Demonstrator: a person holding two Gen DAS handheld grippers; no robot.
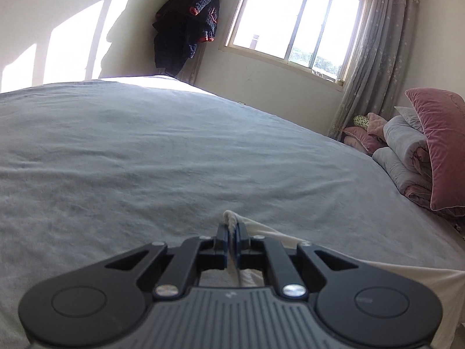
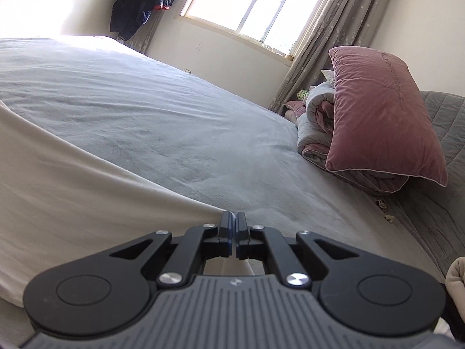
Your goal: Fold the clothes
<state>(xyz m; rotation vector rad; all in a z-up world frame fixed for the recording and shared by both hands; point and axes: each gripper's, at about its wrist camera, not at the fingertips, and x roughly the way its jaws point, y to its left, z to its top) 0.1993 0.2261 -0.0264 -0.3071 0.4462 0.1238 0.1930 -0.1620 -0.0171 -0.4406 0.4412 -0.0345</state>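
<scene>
Both grippers — left, right — clench cream cloth over a grey bed beneath a sunlit window.

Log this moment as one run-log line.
step: fold clothes | left gripper: shut on cream garment | right gripper: shut on cream garment | surface: grey bed
</scene>
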